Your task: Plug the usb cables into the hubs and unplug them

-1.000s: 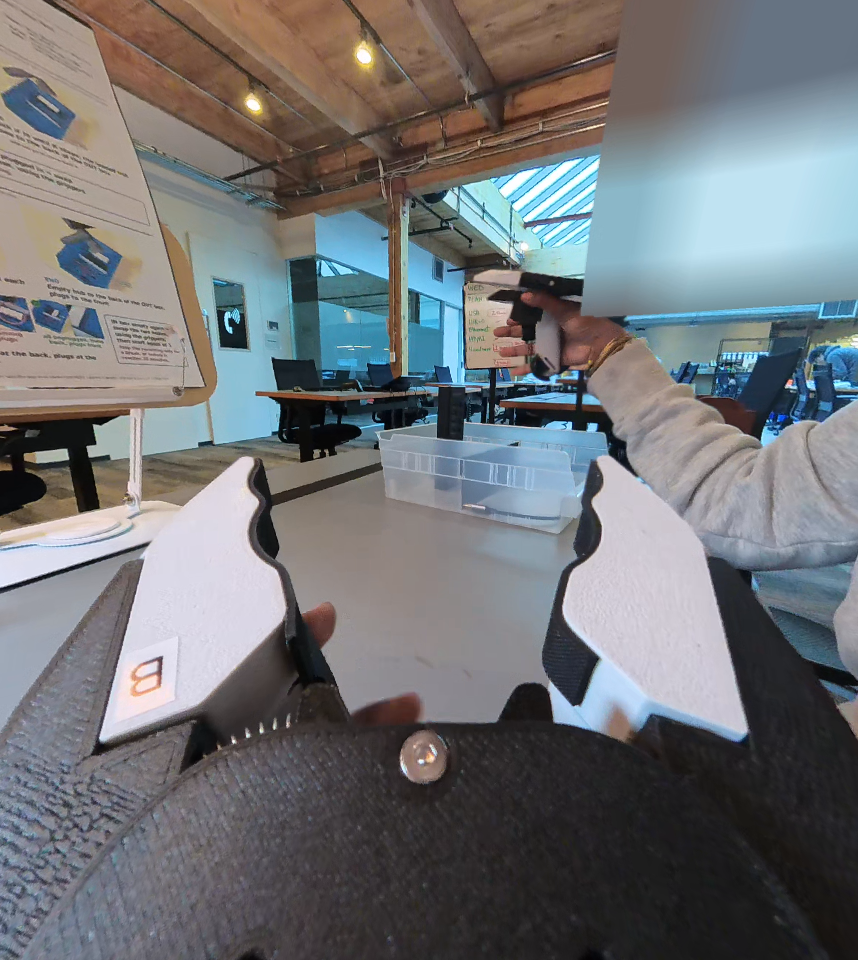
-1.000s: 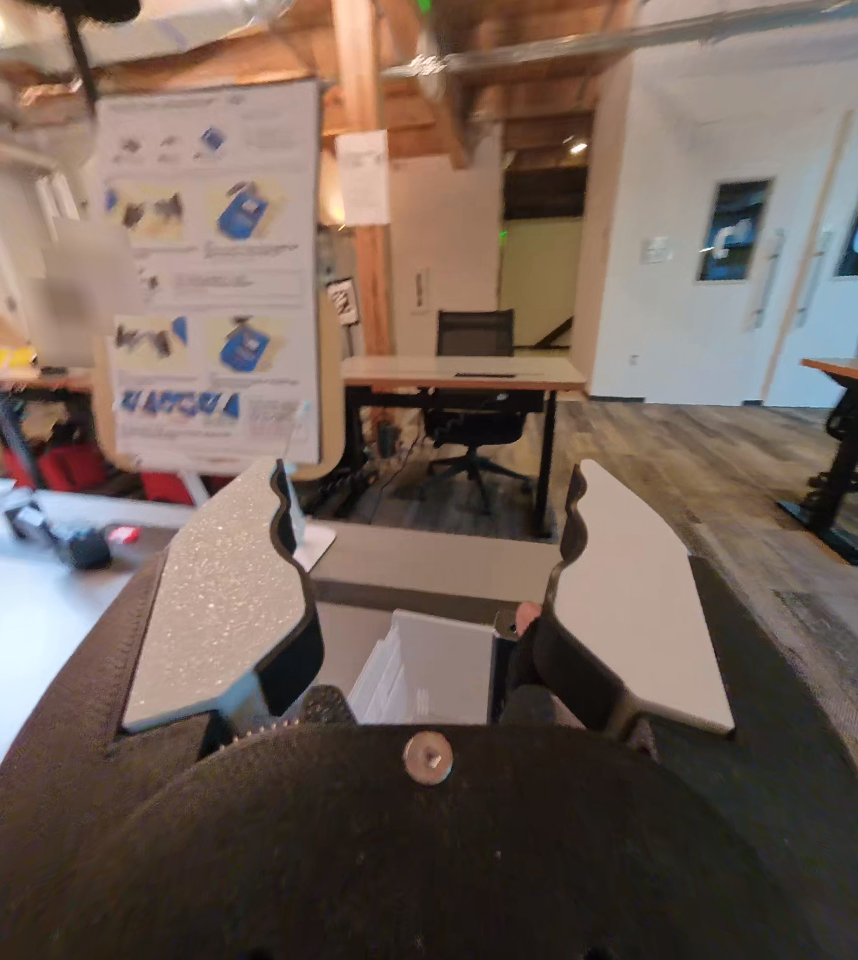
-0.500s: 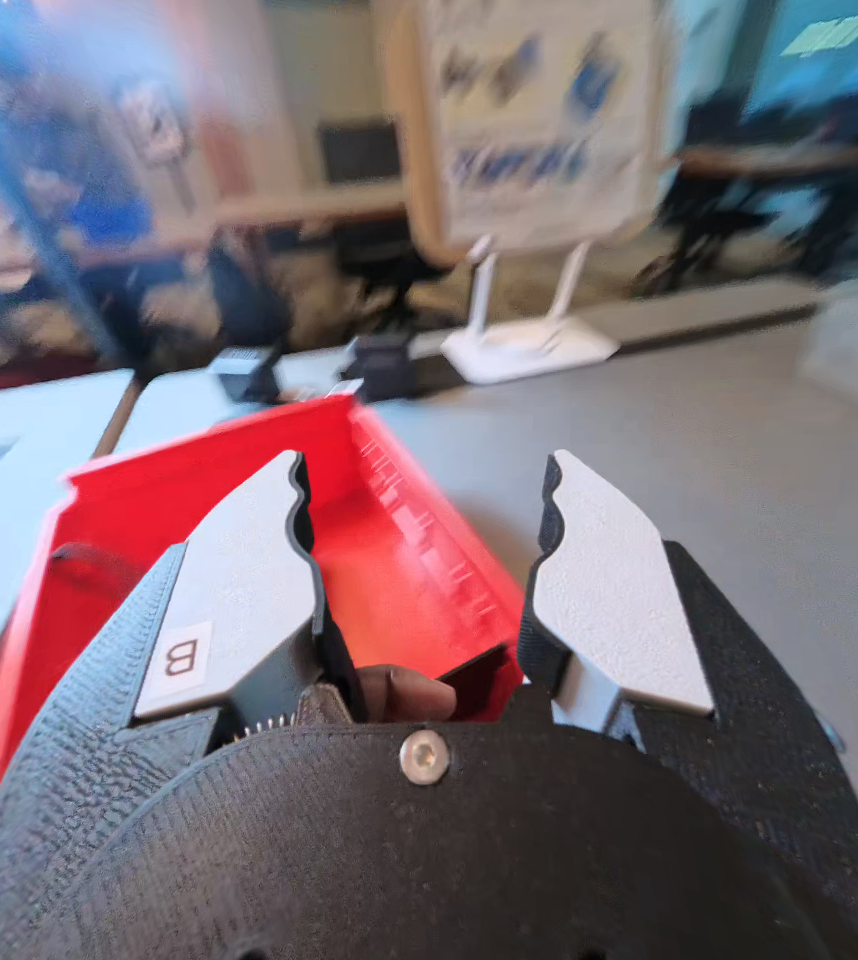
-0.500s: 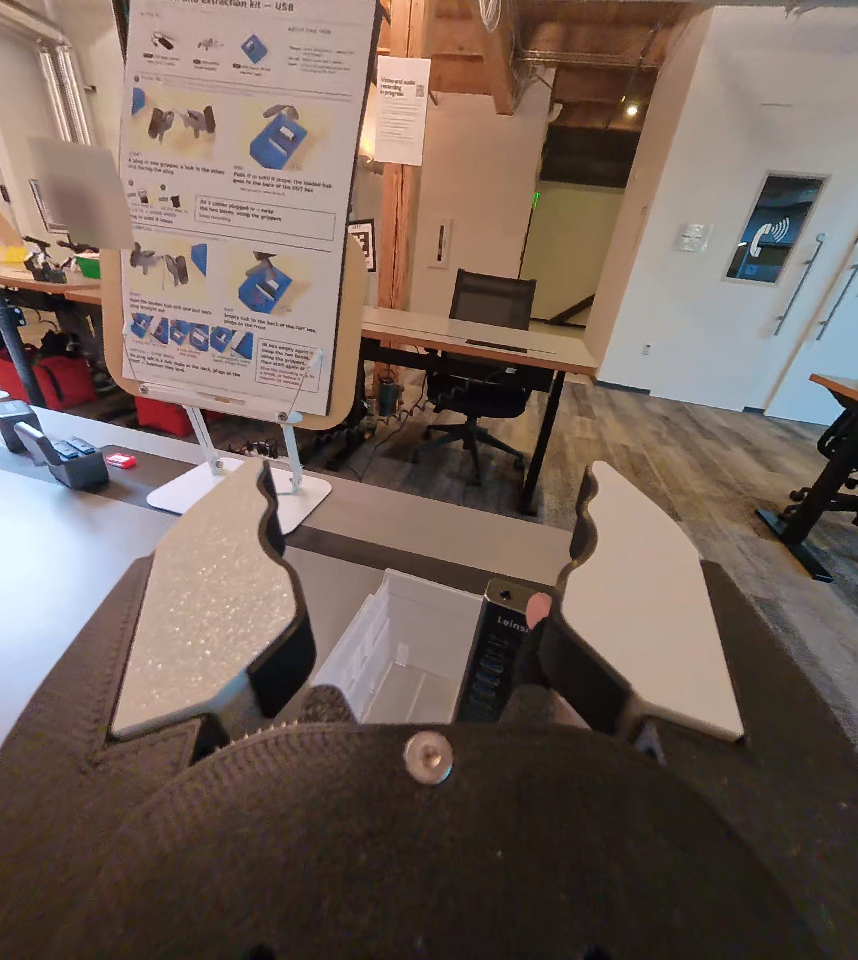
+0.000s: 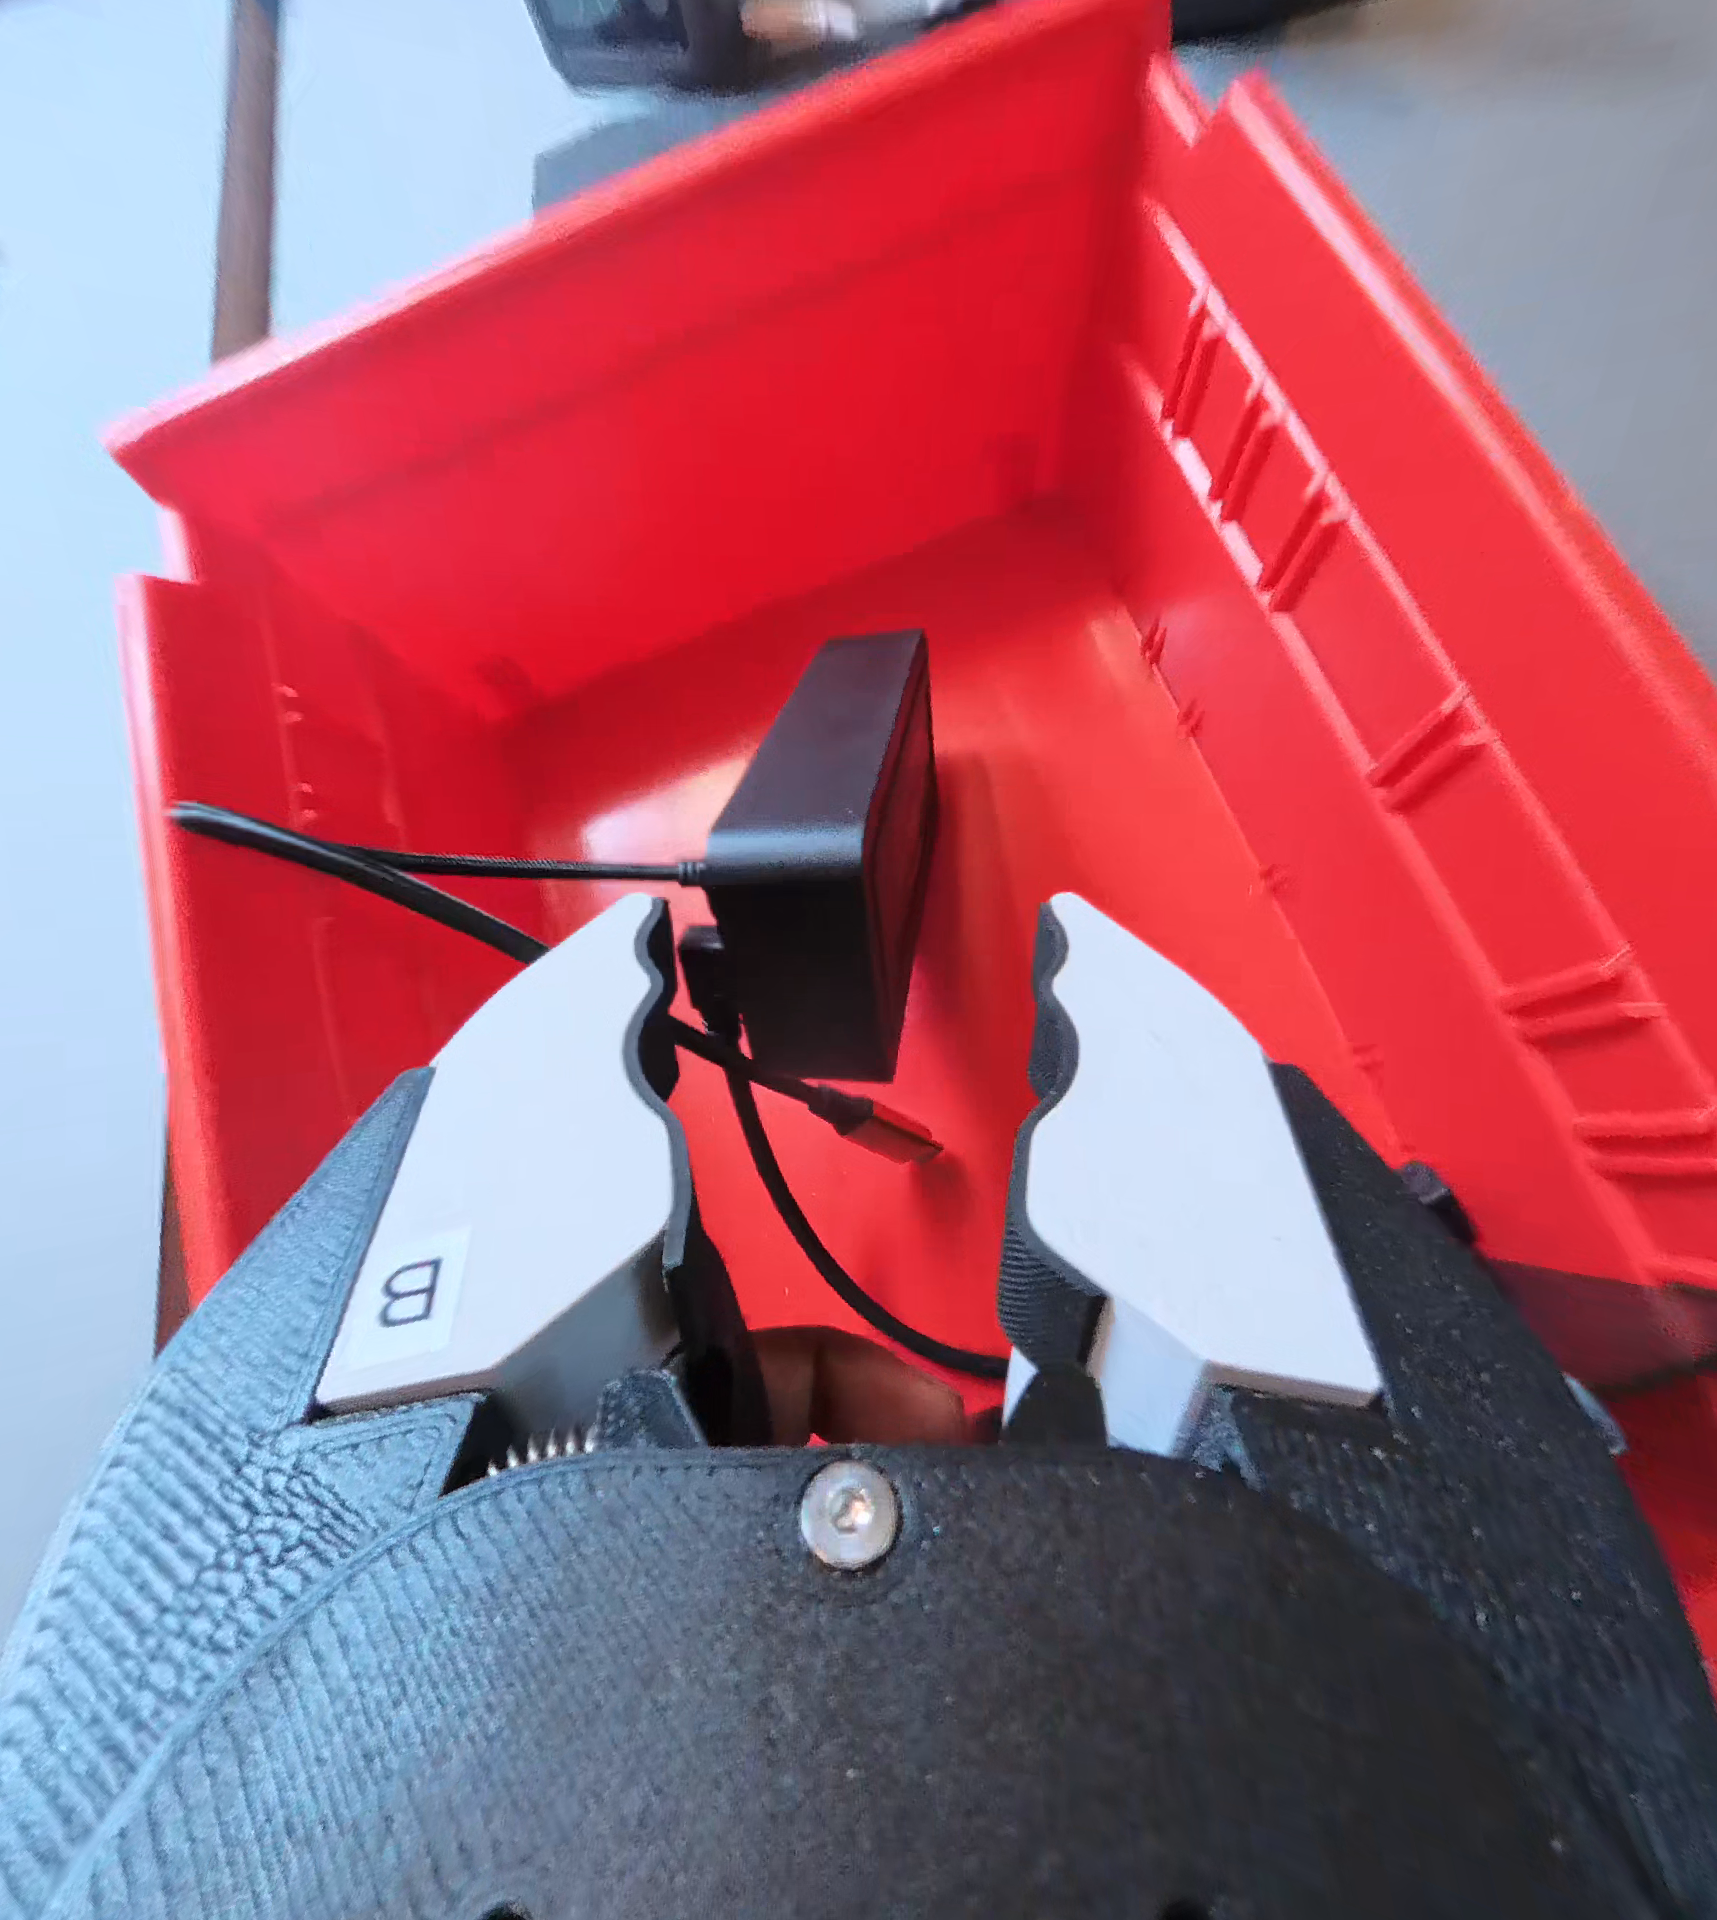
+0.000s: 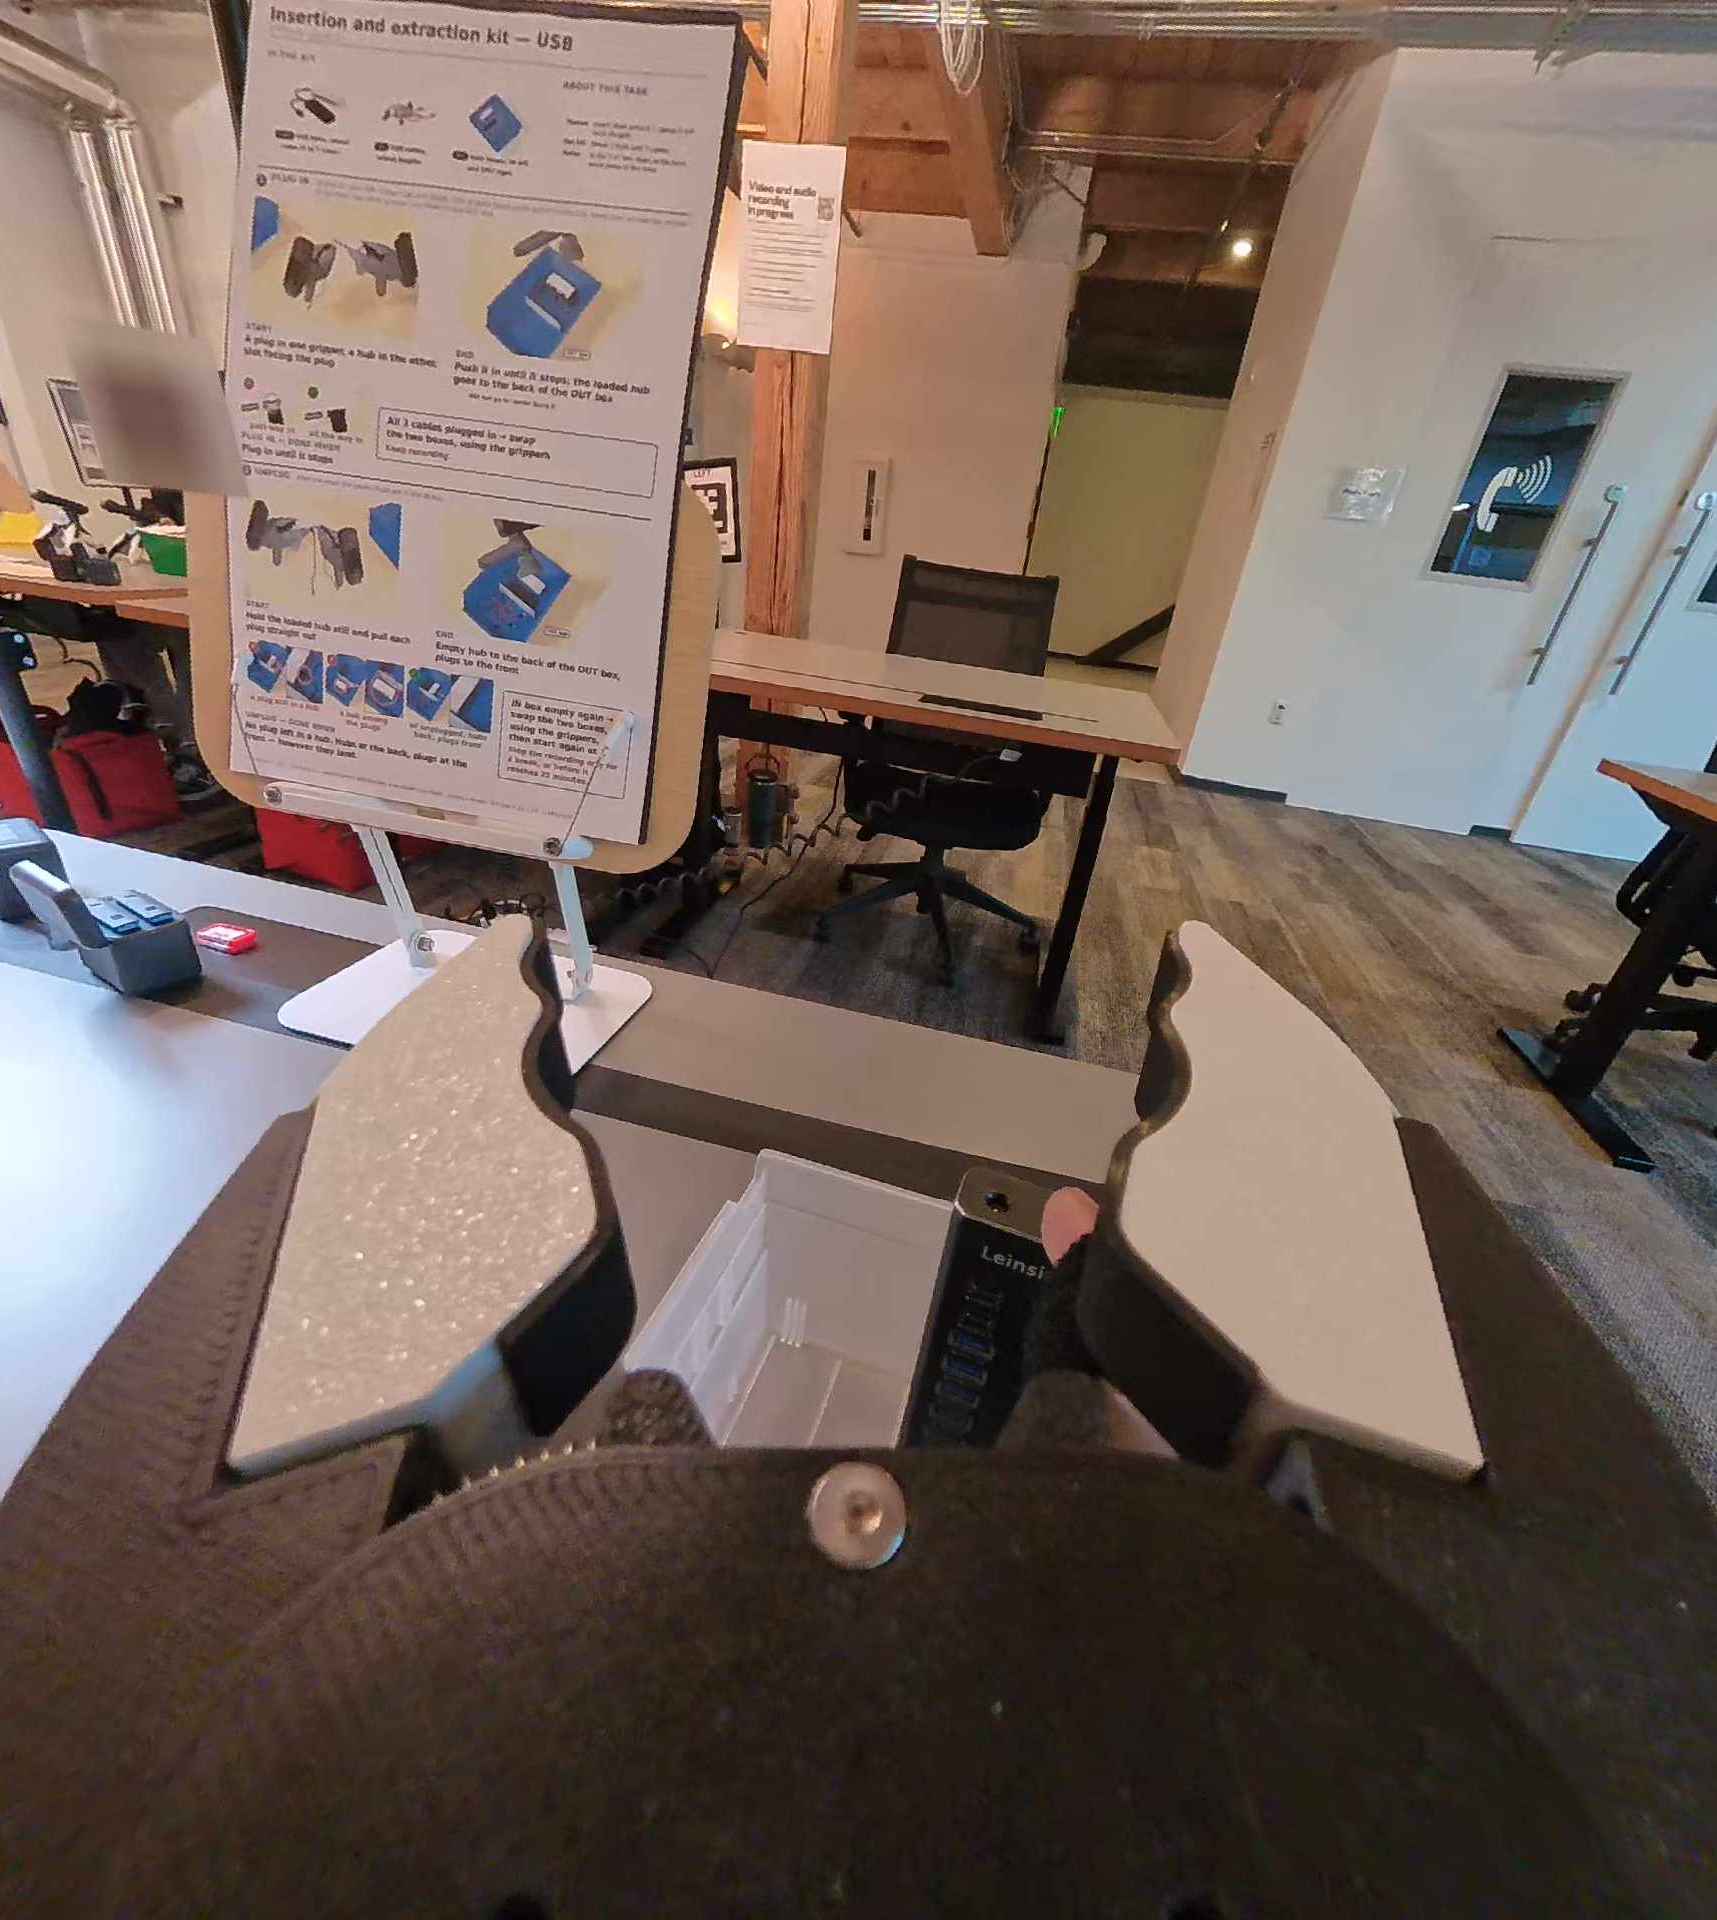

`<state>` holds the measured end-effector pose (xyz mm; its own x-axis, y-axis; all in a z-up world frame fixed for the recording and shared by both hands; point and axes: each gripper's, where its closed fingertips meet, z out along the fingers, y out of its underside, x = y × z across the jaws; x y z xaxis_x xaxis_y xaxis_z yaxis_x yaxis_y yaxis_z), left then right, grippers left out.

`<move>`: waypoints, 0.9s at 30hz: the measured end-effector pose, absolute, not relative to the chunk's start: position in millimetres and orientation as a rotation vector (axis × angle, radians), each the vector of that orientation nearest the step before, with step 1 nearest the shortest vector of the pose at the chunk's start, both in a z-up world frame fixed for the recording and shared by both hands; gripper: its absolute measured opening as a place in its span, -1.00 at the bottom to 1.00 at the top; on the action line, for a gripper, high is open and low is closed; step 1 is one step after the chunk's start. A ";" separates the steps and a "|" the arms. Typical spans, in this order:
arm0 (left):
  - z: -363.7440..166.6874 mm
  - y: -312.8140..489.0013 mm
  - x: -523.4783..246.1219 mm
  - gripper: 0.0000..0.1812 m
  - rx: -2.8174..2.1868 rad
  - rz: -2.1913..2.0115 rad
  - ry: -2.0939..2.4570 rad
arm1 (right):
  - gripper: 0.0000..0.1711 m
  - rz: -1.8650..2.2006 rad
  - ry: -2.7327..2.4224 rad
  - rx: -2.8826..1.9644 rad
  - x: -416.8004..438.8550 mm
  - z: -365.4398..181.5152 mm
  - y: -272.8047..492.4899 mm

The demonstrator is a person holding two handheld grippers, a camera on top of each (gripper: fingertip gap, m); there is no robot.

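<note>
In the left wrist view a red bin [image 5: 833, 416] holds a black USB hub [image 5: 833, 862] standing on edge, with thin black cables [image 5: 397, 862] at its left side and a loose USB plug [image 5: 885, 1132] on the bin floor. My left gripper [image 5: 849, 935] is open and empty, hanging over the bin just short of the hub. In the right wrist view my right gripper [image 6: 849, 966] is open and empty above a clear plastic bin [image 6: 792, 1299] with a second black hub [image 6: 979, 1320] standing upright inside it.
An instruction board [image 6: 469, 416] on a white stand is at the far table edge. Small grey devices [image 6: 95, 925] and a red item [image 6: 225, 937] lie at the left. Desks and office chairs [image 6: 947, 748] stand beyond the table. My right fingertips sit around 75 centimeters from my left ones.
My left gripper swung from facing the room down into the red bin, close to the hub and cables. My right gripper steadied over the clear bin. Both stayed open.
</note>
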<state>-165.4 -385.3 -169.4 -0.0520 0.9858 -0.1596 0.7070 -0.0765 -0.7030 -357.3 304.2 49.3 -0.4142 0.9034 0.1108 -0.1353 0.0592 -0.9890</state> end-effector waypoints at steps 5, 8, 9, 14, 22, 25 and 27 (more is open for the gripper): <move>-172.6 -389.2 -164.7 -0.64 -1.888 0.898 -1.826 | 0.25 1.497 -1.466 -0.798 -356.1 50.7 301.8; -159.2 -381.6 -165.7 -0.69 -1.895 0.982 -1.745 | 0.23 1.500 -1.455 -0.787 -353.5 53.8 301.5; -150.4 -379.7 -165.2 -0.69 -1.910 1.062 -1.704 | 0.23 1.505 -1.449 -0.780 -352.2 55.9 300.8; -70.3 -353.2 -164.4 -0.69 -1.927 1.644 -1.305 | 0.19 1.545 -1.435 -0.727 -344.6 67.7 287.0; 17.0 -235.3 -165.7 -0.70 -1.910 2.452 -0.321 | 0.08 1.475 -1.576 -0.552 -323.8 72.4 236.1; 11.4 -186.6 -171.4 -0.70 -1.905 2.455 -0.078 | -0.05 1.479 -1.604 -0.509 -315.5 76.2 213.7; 4.3 -157.9 -175.5 -0.70 -1.920 2.501 0.107 | -0.21 1.533 -1.644 -0.442 -303.8 78.5 189.3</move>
